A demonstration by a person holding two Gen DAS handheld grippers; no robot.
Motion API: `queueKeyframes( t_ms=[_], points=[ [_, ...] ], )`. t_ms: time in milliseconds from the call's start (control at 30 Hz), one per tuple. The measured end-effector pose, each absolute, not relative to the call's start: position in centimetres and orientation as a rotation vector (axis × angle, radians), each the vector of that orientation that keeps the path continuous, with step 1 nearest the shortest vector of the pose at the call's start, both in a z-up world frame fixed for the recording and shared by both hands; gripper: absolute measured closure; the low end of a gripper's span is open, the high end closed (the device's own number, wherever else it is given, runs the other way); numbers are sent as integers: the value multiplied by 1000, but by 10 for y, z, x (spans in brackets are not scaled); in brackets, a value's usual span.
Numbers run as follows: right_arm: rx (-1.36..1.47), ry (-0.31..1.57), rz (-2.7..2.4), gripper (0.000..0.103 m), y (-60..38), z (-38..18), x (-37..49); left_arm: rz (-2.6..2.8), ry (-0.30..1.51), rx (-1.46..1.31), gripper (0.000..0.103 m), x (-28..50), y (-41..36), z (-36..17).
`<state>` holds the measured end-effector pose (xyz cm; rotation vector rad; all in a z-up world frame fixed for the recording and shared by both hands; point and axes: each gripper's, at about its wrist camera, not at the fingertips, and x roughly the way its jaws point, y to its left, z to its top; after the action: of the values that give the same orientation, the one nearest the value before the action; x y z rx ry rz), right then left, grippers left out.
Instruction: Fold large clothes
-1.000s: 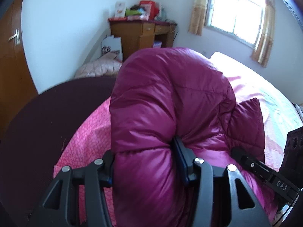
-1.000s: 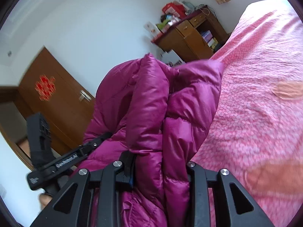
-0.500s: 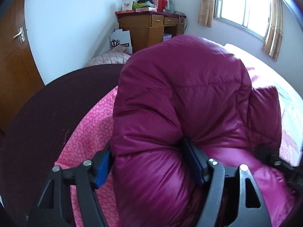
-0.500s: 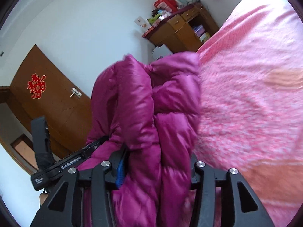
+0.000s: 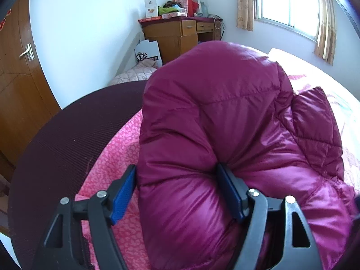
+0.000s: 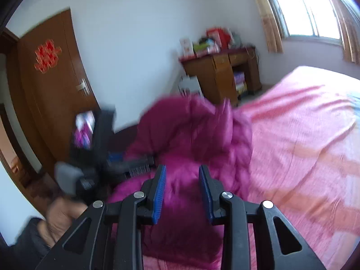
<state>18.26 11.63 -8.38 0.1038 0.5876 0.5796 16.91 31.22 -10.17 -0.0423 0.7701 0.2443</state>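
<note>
Between the left gripper's point(image 5: 177, 191) jaws: a thick fold of jacket point(image 5: 225, 123), loosely bracketed, lying on the bed point(image 6: 303, 135).

Its jaws have just been opening; the far pad point(image 5: 227, 189) touches the padding, the near one stands just clear. The right gripper point(image 6: 182, 191) is empty above the jacket, its jaws partly apart after just closing. Judged from this, the fold is being let go: draw both grippers straight back so the puffy layers are not dragged open, then press the bundle flat.

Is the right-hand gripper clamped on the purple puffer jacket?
No: the right gripper shows bare blue pads with an empty gap; the puffer jacket lies beyond it on the bed.
</note>
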Motion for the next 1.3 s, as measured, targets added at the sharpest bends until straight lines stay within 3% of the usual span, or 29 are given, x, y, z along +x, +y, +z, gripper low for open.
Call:
queueKeyframes(
  t_ms=[100,367,800,1033,1167,1233,1300],
  points=[
    [141,667,556,71,110,-120,173,267,764,-14,21,165,309,-101],
    [234,676,565,72,101,-153,166,294,752,80,20,162,297,-100],
    [246,713,555,72,101,-155,148,210,745,28,19,156,304,-65],
    [255,710,548,72,101,-157,142,215,746,100,19,210,285,-49],
    [256,709,547,72,100,-157,141,244,835,150,11,238,282,-72],
    [256,709,547,72,100,-155,142,264,847,188,1,244,280,-78],
    [254,709,545,72,100,-154,141,278,870,219,0,253,280,-87]
  ],
)
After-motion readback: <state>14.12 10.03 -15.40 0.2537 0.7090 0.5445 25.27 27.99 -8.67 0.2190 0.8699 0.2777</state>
